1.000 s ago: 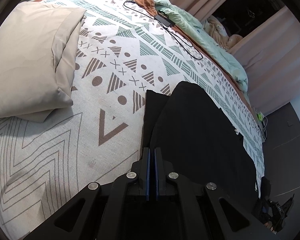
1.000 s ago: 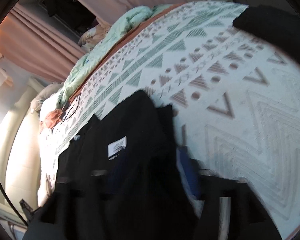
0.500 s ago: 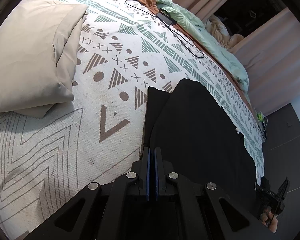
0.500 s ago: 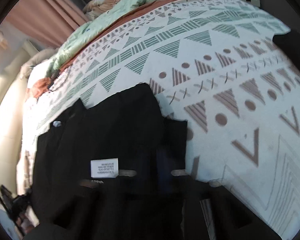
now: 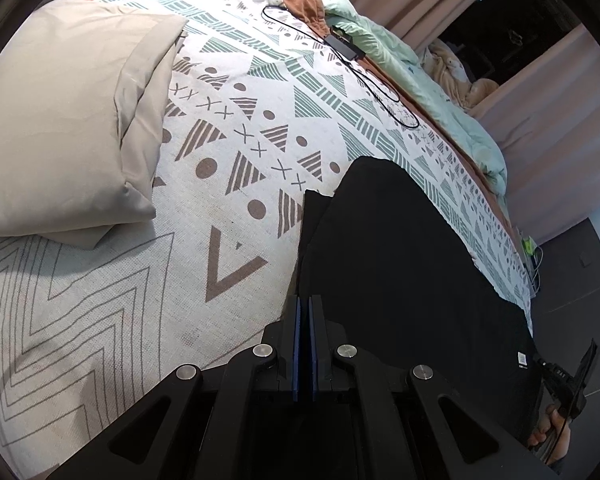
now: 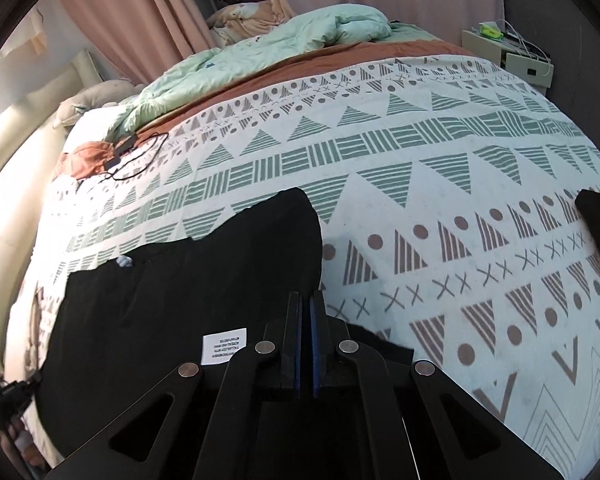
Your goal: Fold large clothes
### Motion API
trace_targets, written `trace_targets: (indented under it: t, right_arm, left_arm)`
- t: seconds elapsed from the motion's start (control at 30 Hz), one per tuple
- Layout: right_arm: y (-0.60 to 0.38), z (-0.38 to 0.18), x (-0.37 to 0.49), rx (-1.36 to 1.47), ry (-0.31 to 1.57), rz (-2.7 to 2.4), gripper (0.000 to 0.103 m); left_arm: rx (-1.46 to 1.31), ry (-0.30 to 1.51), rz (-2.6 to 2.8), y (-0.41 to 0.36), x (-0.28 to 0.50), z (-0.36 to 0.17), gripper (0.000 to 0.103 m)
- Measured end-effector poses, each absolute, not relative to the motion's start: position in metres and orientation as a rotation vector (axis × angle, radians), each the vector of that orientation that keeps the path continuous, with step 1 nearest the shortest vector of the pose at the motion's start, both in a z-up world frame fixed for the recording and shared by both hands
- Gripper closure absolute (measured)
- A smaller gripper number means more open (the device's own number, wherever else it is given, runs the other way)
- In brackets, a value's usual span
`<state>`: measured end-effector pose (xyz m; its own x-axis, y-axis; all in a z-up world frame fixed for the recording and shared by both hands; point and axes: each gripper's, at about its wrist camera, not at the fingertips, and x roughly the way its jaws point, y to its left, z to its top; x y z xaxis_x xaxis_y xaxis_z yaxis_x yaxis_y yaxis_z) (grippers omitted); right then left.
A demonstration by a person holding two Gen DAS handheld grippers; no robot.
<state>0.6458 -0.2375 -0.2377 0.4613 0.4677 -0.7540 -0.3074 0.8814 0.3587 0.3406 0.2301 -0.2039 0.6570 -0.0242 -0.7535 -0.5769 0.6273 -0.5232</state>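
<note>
A large black garment [image 5: 400,264] lies spread on the patterned bedspread [image 5: 228,152], with a narrower layer showing along its left edge. My left gripper [image 5: 305,308] is shut at that near left edge, its blue pads pressed together on the fabric. In the right wrist view the same garment [image 6: 220,272] stretches left and away, and a white care label [image 6: 224,346] shows on it. My right gripper [image 6: 305,298] is shut on the garment's near right part. A hand [image 5: 552,436] holding that gripper shows at the far lower right of the left wrist view.
A beige pillow [image 5: 60,120] lies left of the garment. A black charger with its cable [image 5: 342,46] and a rust cloth [image 6: 92,156] sit at the head end. A mint duvet [image 6: 260,52] runs along the far side. A white nightstand [image 6: 508,52] stands beyond the bed.
The right wrist view has swung up and stopped blurring, and the garment now lies flatter and wider on the bed. The left gripper has shifted only slightly.
</note>
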Motion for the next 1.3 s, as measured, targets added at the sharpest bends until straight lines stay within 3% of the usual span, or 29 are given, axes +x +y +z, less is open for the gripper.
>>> trace_targets:
  t: [0.17,0.23,0.27,0.33,0.37,0.4,0.73,1.3]
  right_arm:
    - [-0.234,-0.264,0.655,0.159,1.067,0.413,0.099]
    - [-0.236,-0.273,0.656,0.138,1.108,0.359,0.098]
    - [-0.24,-0.273,0.653,0.138,1.109,0.34,0.092]
    - [-0.249,-0.268,0.646,0.155,1.099,0.322,0.072]
    - [-0.254,-0.263,0.64,0.168,1.083,0.319,0.06]
    - [-0.257,-0.258,0.634,0.174,1.067,0.318,0.057]
    - [-0.256,-0.219,0.569,0.209,1.014,0.38,0.057]
    - [-0.167,-0.209,0.448,0.21,1.052,0.584,0.057]
  left_arm:
    - [-0.849,0.833,0.357,0.232,0.346,-0.207,0.097]
    - [-0.86,0.851,0.355,0.235,0.344,-0.207,0.084]
    - [-0.875,0.853,0.348,0.237,0.341,-0.207,0.078]
    - [-0.909,0.835,0.339,0.241,0.333,-0.206,0.047]
    - [-0.917,0.813,0.345,0.244,0.326,-0.203,0.042]
    - [-0.918,0.795,0.351,0.245,0.32,-0.201,0.038]
    - [-0.954,0.833,0.3,0.238,0.293,-0.205,0.038]
    - [-1.059,0.887,0.184,0.221,0.262,-0.226,0.038]
